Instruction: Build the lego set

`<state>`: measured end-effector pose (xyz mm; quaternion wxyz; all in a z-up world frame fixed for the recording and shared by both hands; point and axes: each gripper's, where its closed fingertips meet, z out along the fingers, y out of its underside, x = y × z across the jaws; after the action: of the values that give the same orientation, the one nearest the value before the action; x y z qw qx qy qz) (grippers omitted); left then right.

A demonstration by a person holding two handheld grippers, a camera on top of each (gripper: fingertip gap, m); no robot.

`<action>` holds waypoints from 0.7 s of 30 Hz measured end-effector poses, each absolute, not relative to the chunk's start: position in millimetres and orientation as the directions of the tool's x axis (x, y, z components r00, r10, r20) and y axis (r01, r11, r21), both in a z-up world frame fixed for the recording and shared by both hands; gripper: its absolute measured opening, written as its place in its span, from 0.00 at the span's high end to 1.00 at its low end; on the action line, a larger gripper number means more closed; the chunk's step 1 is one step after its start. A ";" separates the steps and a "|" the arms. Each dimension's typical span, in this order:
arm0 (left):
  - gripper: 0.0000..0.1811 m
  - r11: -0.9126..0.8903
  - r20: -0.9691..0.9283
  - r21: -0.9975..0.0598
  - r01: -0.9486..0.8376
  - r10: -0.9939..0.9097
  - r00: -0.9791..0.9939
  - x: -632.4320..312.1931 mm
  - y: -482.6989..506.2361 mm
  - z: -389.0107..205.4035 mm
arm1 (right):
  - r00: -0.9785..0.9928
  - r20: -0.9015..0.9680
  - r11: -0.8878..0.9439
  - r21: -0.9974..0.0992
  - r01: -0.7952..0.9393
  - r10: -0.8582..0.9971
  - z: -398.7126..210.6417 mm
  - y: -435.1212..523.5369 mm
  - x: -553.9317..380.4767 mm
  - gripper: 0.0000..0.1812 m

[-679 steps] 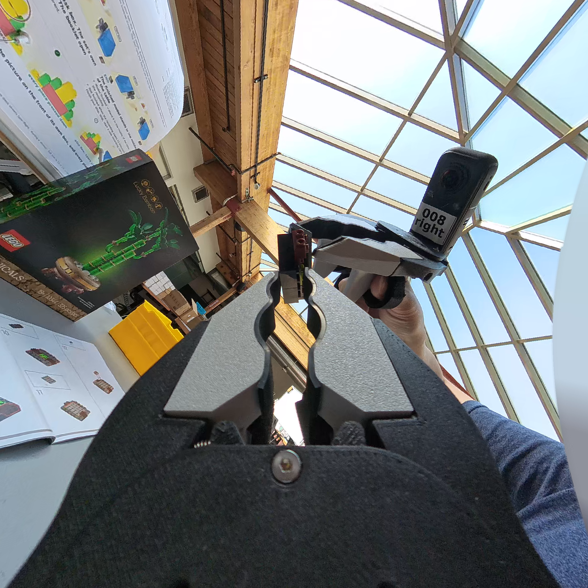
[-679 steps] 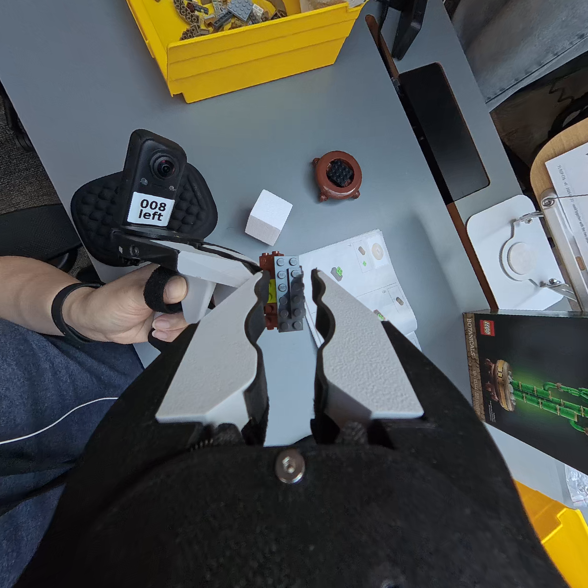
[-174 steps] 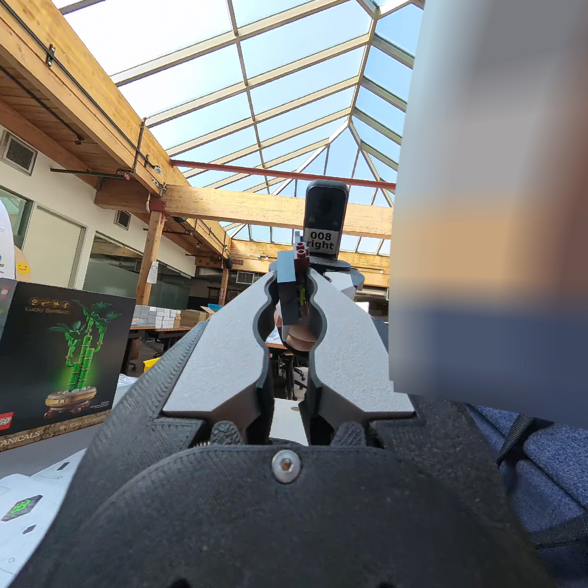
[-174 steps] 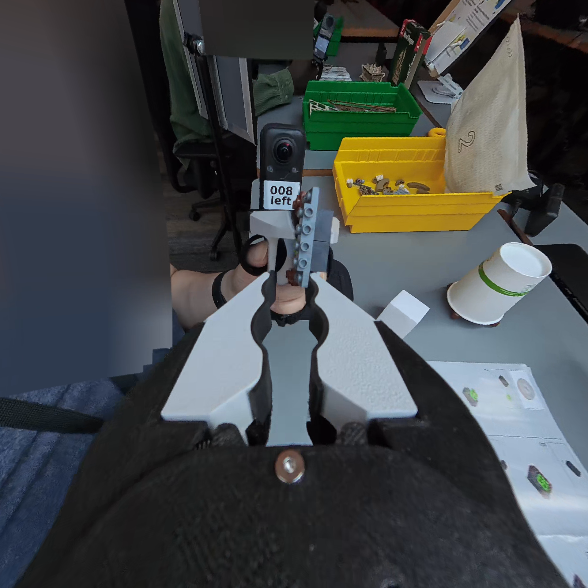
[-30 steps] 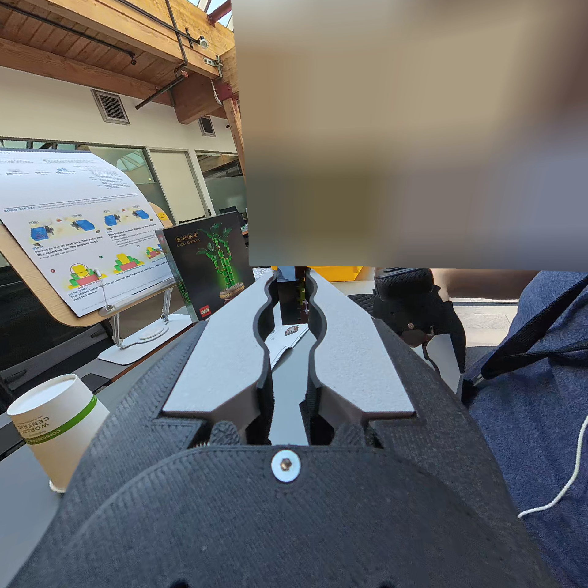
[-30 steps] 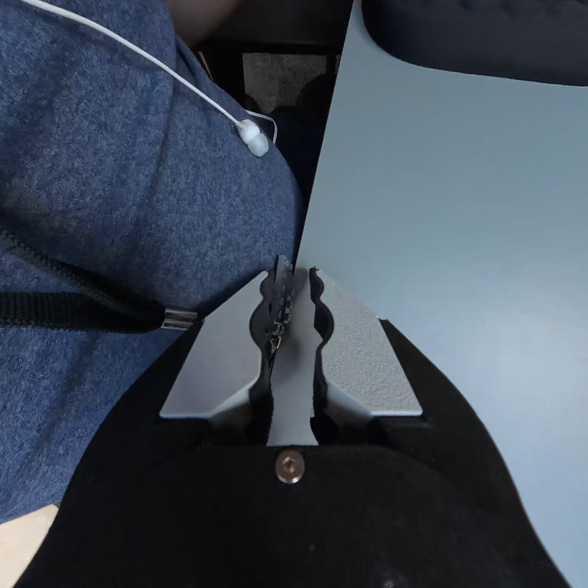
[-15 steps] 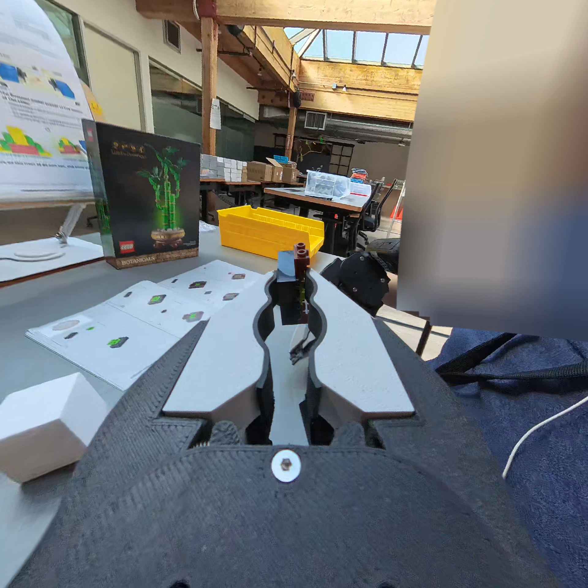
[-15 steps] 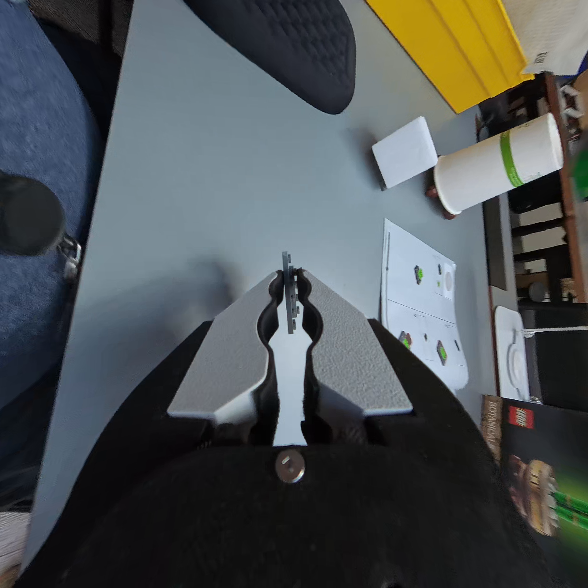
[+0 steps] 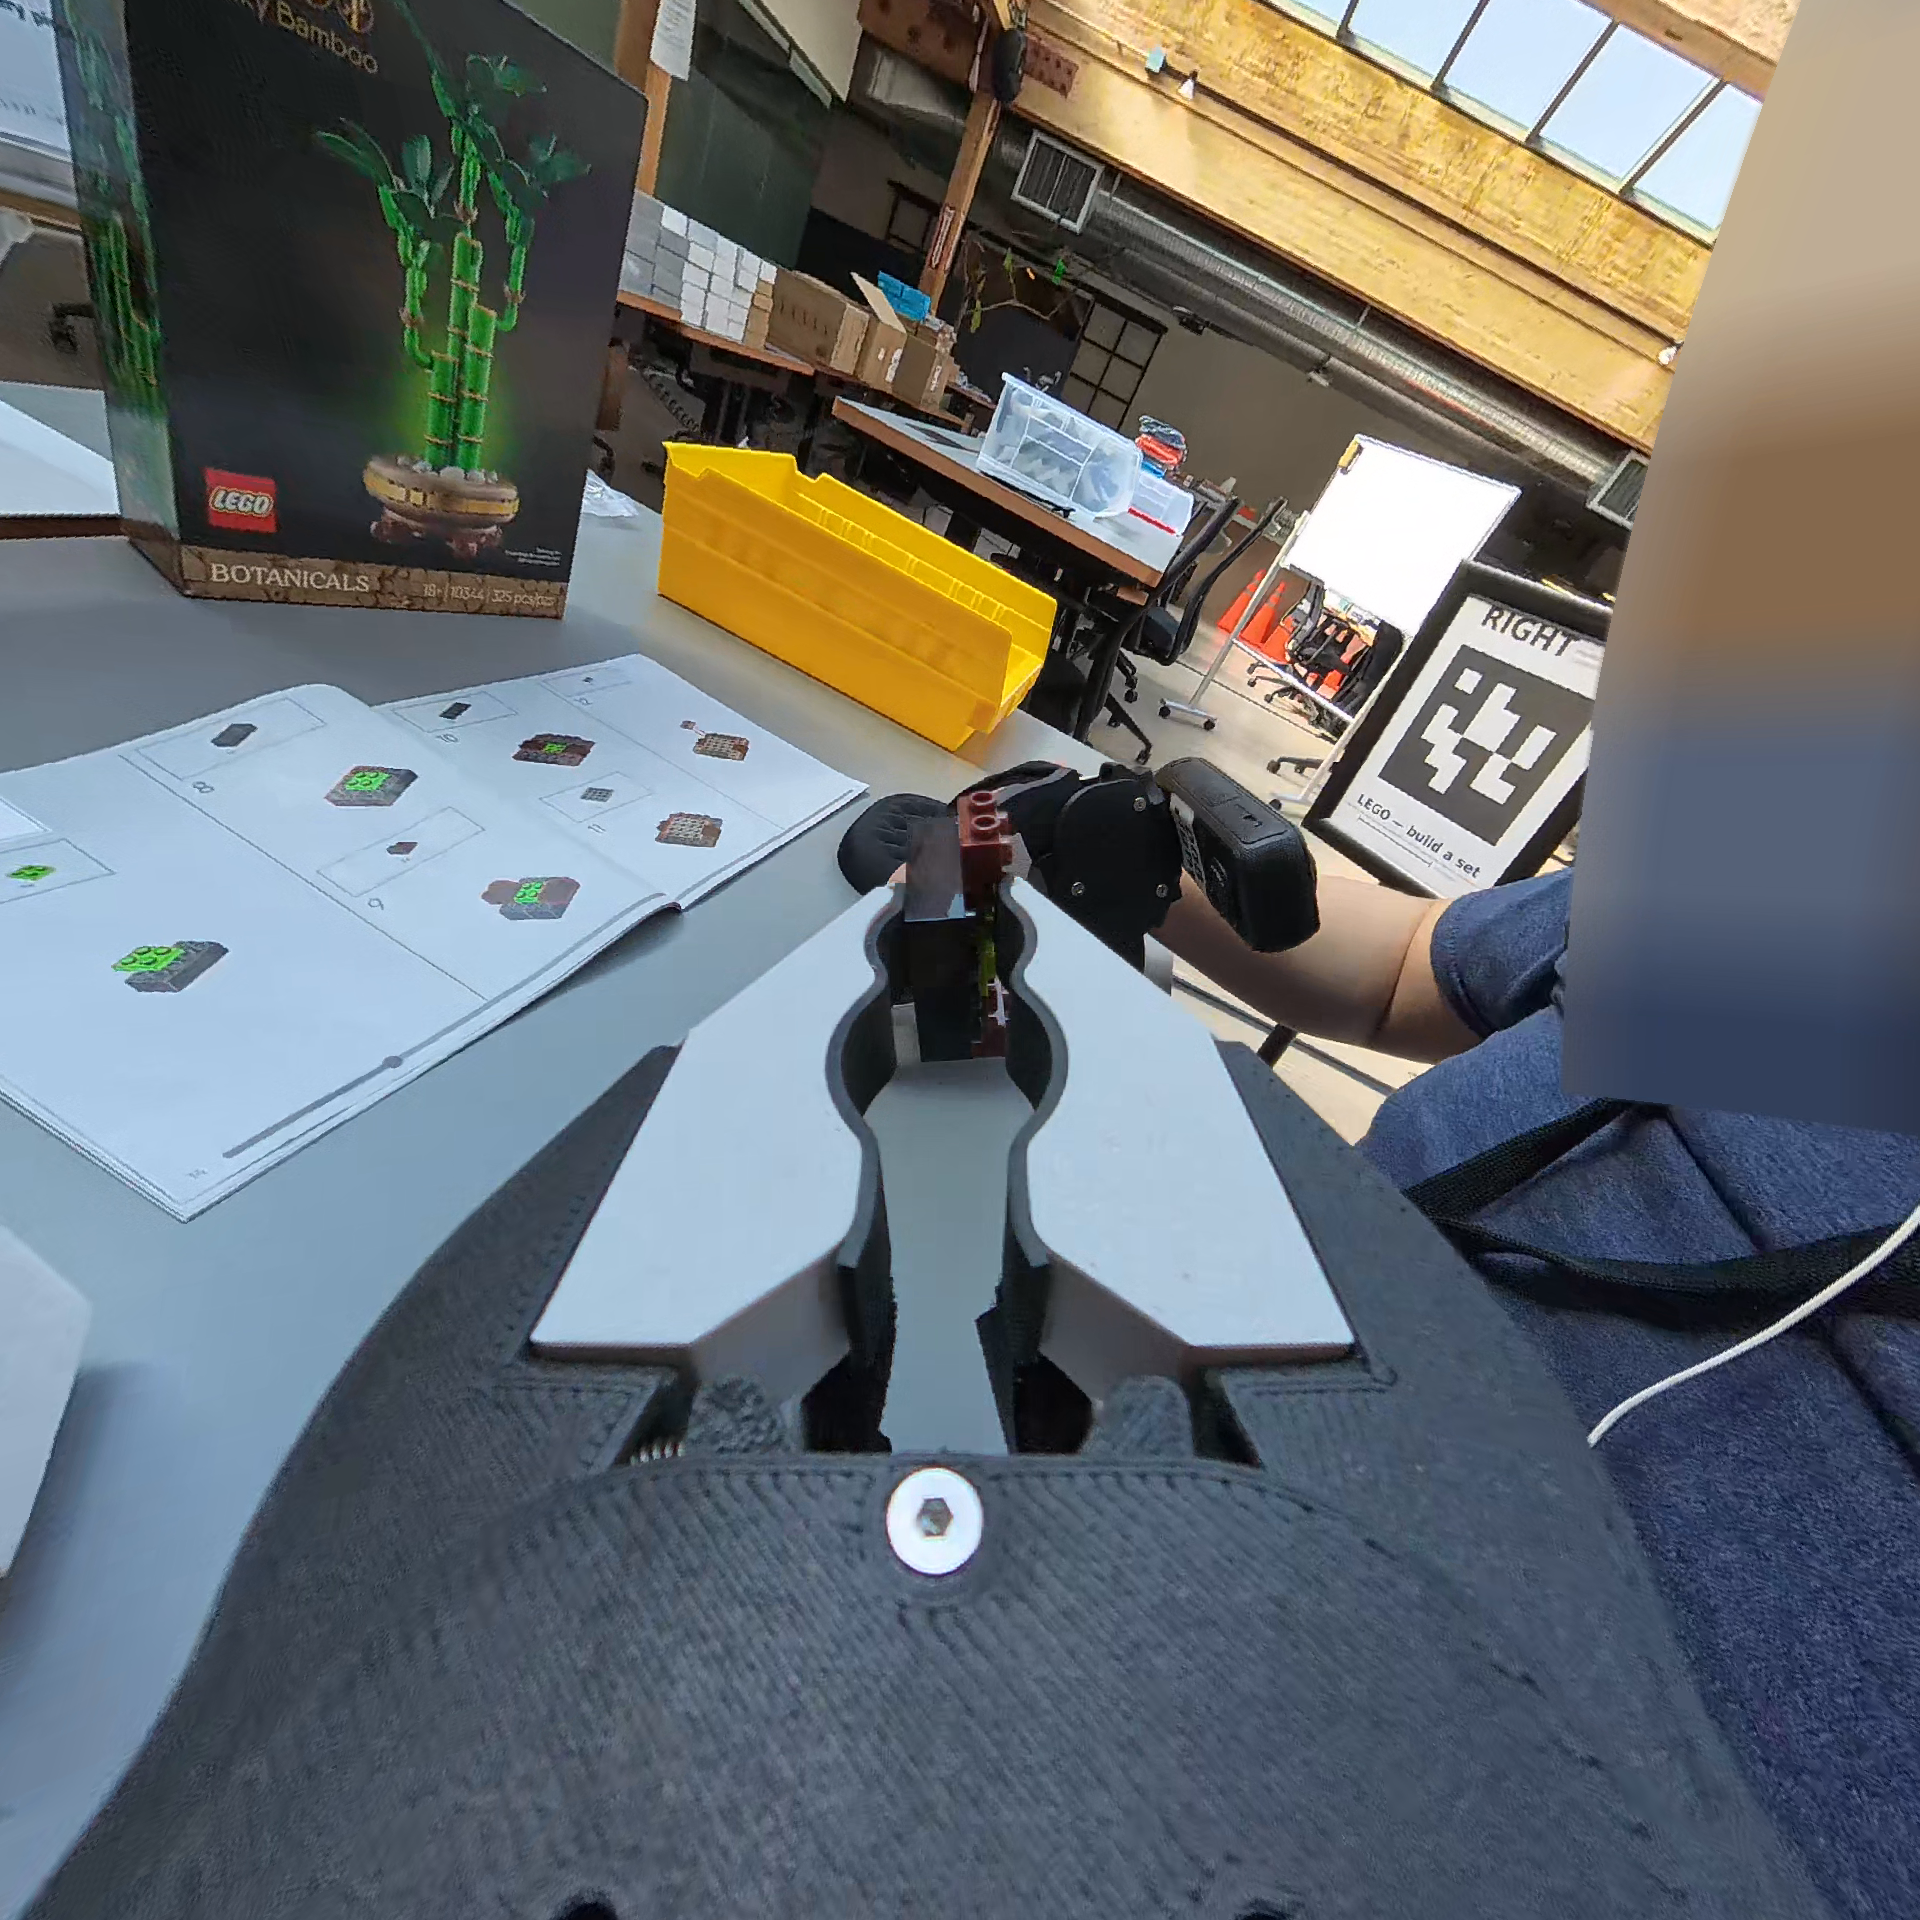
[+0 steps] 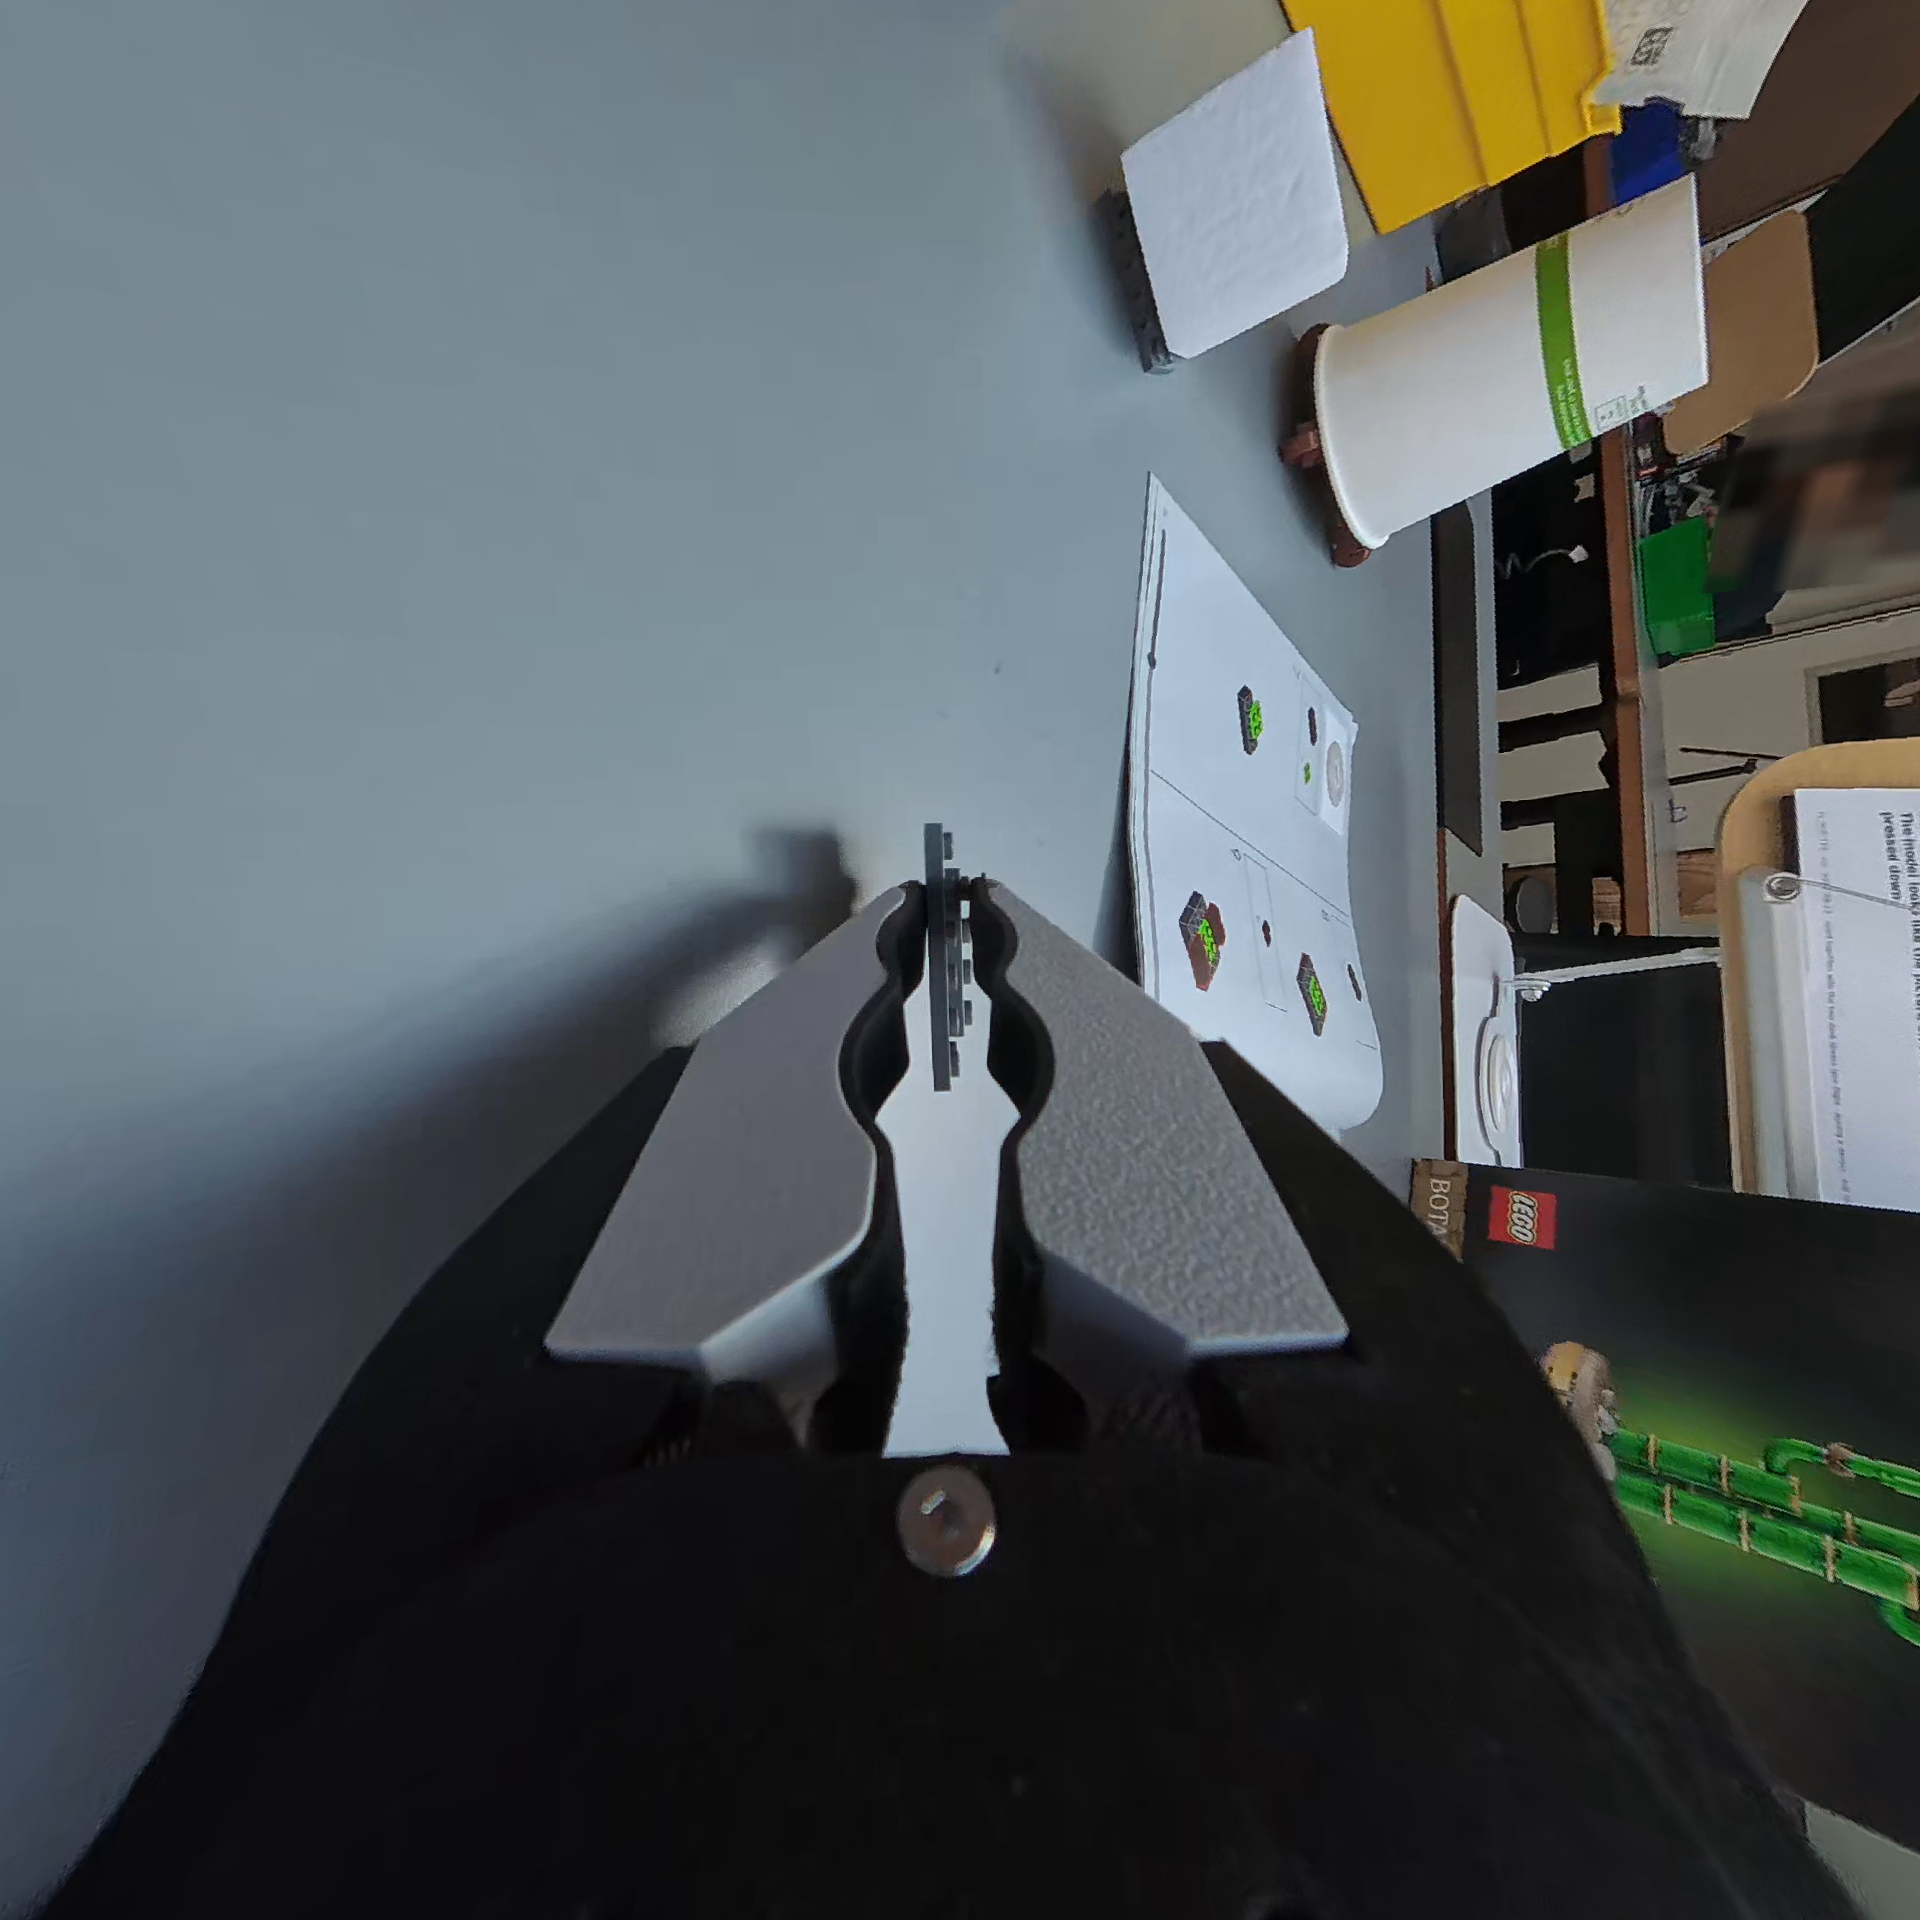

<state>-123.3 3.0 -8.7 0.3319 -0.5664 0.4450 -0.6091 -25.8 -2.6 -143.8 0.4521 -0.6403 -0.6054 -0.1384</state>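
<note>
My left gripper (image 9: 951, 914) is shut on a small brick assembly (image 9: 961, 925) of dark grey, brown and a lime sliver, held above the grey table (image 9: 125, 1330). My right gripper (image 10: 948, 894) is shut on a thin dark grey plate (image 10: 945, 966), seen edge-on with its studs to the right, above bare table (image 10: 468, 468). The right gripper also shows in the left wrist view (image 9: 1132, 852), just beyond the assembly at the table's edge. The open instruction booklet (image 9: 343, 883) lies left of the left gripper and also shows in the right wrist view (image 10: 1236, 831).
A yellow bin (image 9: 852, 603) and the set's box (image 9: 343, 301) stand behind the booklet. A white foam block (image 10: 1231, 197), an upturned paper cup (image 10: 1507, 353) over a brown round piece (image 10: 1311, 457), another yellow bin (image 10: 1444, 94) and a paper stand (image 10: 1818, 987) lie beyond the right gripper. My hands' fingertips stand some 15 cm from each other.
Over the last second both grippers swung round from facing the person's body toward the table. The right gripper came away holding only the grey plate; the left keeps the assembly.
</note>
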 end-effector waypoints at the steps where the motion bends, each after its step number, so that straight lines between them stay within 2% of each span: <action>1: 0.93 -0.377 0.389 -0.920 -0.107 -0.912 -0.132 -119.5 4.2 -8.8 | 0.231 0.718 0.136 -0.414 0.900 0.656 -145.6 -1.1 -24.8 0.96; 7: 0.93 -0.368 0.384 -0.920 -0.130 -0.915 -0.122 -101.0 11.2 -8.5 | 0.312 0.674 -0.001 -0.420 0.908 0.670 -154.5 13.5 -7.5 0.95; 13: 0.93 -0.364 0.380 -0.922 -0.136 -0.917 -0.120 -95.5 17.8 -11.1 | 0.469 0.516 -0.111 -0.579 0.808 0.717 -152.1 2.5 -18.4 0.88; 17: 0.93 -0.370 0.384 -0.921 -0.126 -0.915 -0.122 -99.8 23.3 -13.7 | 0.551 0.392 -0.172 -0.680 0.713 0.737 -141.3 -9.2 -15.5 0.88; 21: 0.93 -0.373 0.386 -0.921 -0.110 -0.913 -0.135 -105.7 25.2 -14.2 | 0.610 0.320 -0.260 -0.693 0.672 0.725 -138.4 -2.2 8.8 0.87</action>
<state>-105.7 25.2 -14.2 0.3324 -0.5674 0.4506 -0.6037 8.8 -2.2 -138.4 0.4197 -0.7930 -0.4405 0.0313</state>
